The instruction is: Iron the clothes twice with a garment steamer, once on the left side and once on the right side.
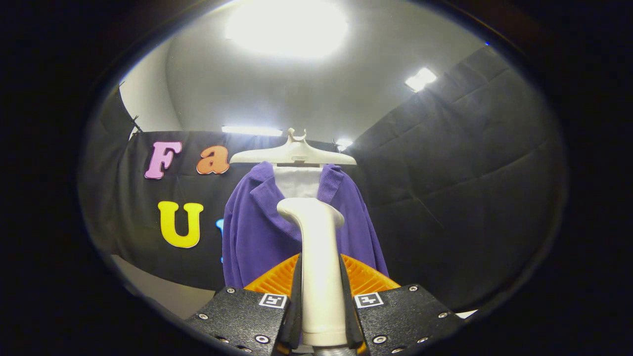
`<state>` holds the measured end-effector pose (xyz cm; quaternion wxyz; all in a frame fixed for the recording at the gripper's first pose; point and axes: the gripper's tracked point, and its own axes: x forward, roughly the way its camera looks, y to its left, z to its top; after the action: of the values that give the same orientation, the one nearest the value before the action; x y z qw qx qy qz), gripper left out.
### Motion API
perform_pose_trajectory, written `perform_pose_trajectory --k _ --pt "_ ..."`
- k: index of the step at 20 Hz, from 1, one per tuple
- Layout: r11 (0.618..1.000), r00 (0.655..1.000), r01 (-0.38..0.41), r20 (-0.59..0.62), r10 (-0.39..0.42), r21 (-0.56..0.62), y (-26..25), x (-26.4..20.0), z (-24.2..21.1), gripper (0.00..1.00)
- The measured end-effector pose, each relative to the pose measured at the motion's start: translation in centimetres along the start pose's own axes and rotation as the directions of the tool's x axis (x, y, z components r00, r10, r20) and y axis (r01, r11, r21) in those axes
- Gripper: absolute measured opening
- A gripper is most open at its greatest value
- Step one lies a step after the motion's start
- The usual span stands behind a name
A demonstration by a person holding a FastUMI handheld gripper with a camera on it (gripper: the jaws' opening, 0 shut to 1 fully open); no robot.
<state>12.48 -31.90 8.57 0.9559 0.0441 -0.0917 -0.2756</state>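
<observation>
A purple jacket (252,232) over a white inner layer hangs on a cream hanger (293,154) straight ahead of me. My gripper (321,301) is shut on the handle of a white garment steamer (316,247), both fingers pressed against its sides. The steamer rises upright between the fingers, and its head sits in front of the middle of the jacket's chest, below the collar. I cannot tell whether the head touches the cloth. The steamer hides the jacket's middle.
Black booth cloth stands behind the jacket and runs along the right side. A pale floor or table edge (163,291) shows low on the left. Bright ceiling lights (287,24) shine overhead.
</observation>
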Motion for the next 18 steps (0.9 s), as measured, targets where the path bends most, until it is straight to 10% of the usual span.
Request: perform_pose_trajectory --k 9,18 --pt "1.000 0.998 0.022 0.063 -0.021 -0.014 -1.0 8.1 2.6 0.35" --pt "0.998 0.997 0.058 -0.057 -0.058 -0.001 -3.3 9.8 -4.3 0.35"
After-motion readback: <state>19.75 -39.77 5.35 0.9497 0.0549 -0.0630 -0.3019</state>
